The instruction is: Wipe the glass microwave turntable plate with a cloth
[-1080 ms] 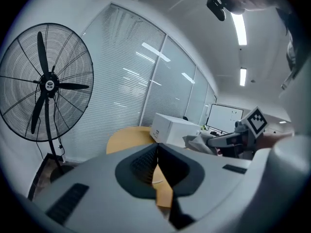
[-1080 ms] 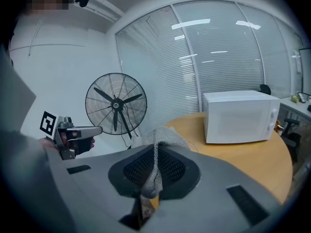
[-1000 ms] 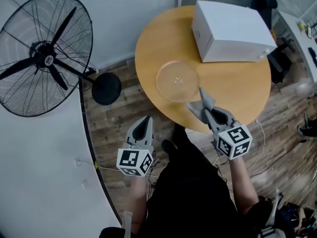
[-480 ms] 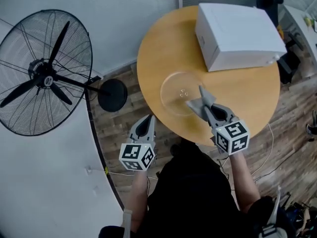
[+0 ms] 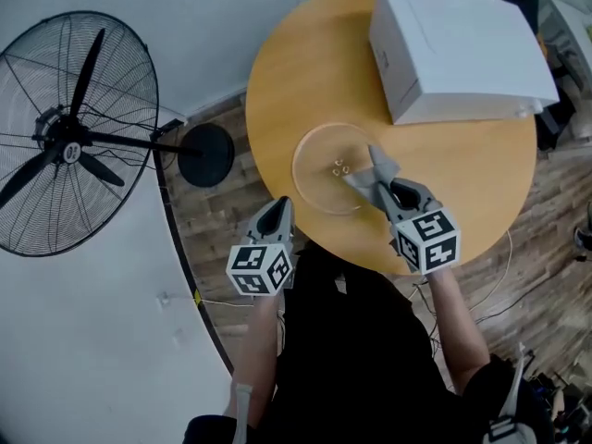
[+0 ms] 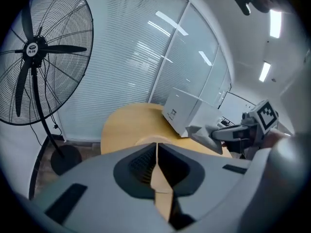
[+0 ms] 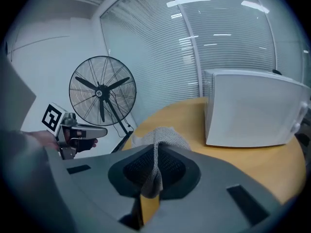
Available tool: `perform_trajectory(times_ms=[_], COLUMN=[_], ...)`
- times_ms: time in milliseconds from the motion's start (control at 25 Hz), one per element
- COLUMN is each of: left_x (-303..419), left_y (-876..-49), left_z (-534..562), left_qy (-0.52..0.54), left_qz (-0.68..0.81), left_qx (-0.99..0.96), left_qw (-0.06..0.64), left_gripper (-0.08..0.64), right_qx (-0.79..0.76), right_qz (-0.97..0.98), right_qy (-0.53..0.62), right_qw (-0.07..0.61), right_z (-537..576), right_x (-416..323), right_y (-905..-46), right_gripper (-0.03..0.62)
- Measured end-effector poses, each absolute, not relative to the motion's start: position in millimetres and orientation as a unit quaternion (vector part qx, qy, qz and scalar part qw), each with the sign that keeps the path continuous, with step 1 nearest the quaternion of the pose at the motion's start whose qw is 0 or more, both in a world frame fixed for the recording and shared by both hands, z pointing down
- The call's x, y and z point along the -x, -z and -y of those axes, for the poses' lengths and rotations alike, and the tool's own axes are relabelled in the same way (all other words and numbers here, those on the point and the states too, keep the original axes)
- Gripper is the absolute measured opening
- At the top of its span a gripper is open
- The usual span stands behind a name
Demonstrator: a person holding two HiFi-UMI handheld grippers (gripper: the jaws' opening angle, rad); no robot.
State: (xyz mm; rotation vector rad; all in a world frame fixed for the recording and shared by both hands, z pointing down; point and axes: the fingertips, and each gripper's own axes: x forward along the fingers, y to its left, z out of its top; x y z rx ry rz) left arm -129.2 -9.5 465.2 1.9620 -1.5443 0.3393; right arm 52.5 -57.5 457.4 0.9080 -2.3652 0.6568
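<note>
The clear glass turntable plate [image 5: 319,169] lies flat on the round wooden table [image 5: 296,72], near its front edge. My right gripper [image 5: 379,172] is shut on a grey mesh cloth [image 5: 363,181] and hangs over the plate's right part; whether the cloth touches the glass I cannot tell. In the right gripper view the cloth [image 7: 163,139] bulges out of the closed jaws. My left gripper [image 5: 277,209] is shut and empty, just off the table's front-left edge, short of the plate. Its jaws meet in the left gripper view [image 6: 157,144].
A white microwave [image 5: 453,49] stands at the table's back right. A black pedestal fan [image 5: 65,137] stands on the wooden floor at the left, its round base [image 5: 205,155] close to the table. Cables lie on the floor at the right.
Both grippers have moved forward and down toward the table. The right one has carried the cloth from the table's front edge to over the plate. The left stays shut and empty.
</note>
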Motion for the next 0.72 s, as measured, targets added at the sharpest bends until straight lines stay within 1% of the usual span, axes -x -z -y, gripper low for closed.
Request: perform_trajectory(times_ms=[160,360,480,600,720], left_x=[129.5,136.3,135.2,138.3,140.8], left_y=[-492.0,-528.8,-553.5,-577.8,-595.7], left_z=[15.3,27.0,32.5,36.2,39.5], left_qy=[-0.133,-0.128,-0.130,-0.124,-0.128], left_qz=[0.580,0.584,0.575,0.573,0.571], left_qx=[-0.732,-0.710,-0.702,-0.686,-0.676], left_qw=[0.332,0.371,0.399,0.430,0.448], left_gripper=[0.002,0.045,0.055,0.088,0.104], right_qx=[-0.327,-0.337,-0.350,-0.357,-0.361], right_qz=[0.869,0.857,0.847,0.836,0.830], right_qy=[-0.250,-0.271,-0.266,-0.261,-0.257], right_qw=[0.273,0.280,0.300,0.325,0.339], right_z=[59.5,68.8,76.8,84.6,93.6], right_x=[-50.1,-51.3,-54.3,-55.4,-53.7], right_y=[-477.2,-504.4,-521.0,-536.6,-550.4], right_gripper=[0.028,0.028,0.028,0.028,0.028])
